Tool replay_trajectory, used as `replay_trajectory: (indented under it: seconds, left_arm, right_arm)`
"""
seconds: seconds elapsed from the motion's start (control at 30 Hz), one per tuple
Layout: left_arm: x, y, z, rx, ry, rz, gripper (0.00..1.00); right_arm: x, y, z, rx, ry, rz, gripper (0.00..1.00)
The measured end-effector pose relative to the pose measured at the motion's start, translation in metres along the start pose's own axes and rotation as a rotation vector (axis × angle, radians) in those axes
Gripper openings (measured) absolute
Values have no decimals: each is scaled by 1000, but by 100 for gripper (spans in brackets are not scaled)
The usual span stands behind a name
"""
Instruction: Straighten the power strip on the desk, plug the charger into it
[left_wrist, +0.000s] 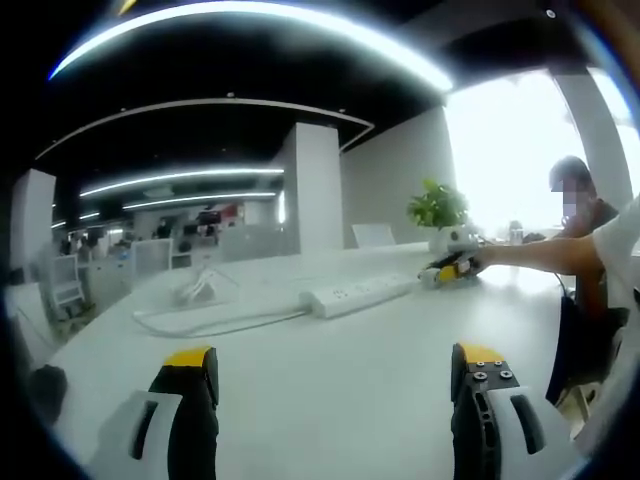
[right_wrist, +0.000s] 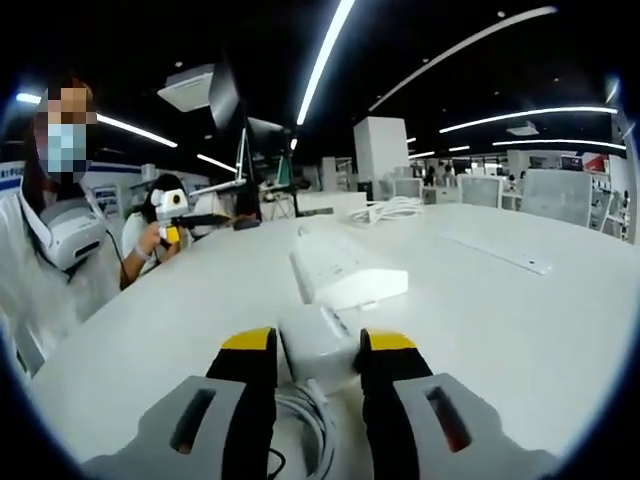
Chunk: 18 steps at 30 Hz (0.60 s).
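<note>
Low in the right gripper view, the right gripper (right_wrist: 315, 365) pinches the charger (right_wrist: 316, 345) (aimed at the power strip (right_wrist: 345, 268)); left gripper (left_wrist: 335, 375) spread, idle.

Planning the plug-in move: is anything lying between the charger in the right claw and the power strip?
Nothing visible: the charger sits between the right claw jaws, with bare desk up to the power strip.
</note>
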<state>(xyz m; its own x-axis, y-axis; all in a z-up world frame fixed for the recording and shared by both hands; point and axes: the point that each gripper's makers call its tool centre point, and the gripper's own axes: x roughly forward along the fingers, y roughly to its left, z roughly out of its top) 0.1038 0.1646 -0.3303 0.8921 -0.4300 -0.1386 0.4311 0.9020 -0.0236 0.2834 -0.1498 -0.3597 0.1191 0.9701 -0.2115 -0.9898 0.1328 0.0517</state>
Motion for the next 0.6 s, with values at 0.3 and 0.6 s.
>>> replay_trajectory:
  seconds: [0.3, 0.6]
  left_arm:
    - [0, 0, 0, 3, 1, -4, 99]
    - [1, -1, 1, 2, -4, -7, 99]
  right_arm:
    - [0, -2, -2, 23, 20, -30, 27]
    - [0, -2, -3, 67, 58, -77, 25]
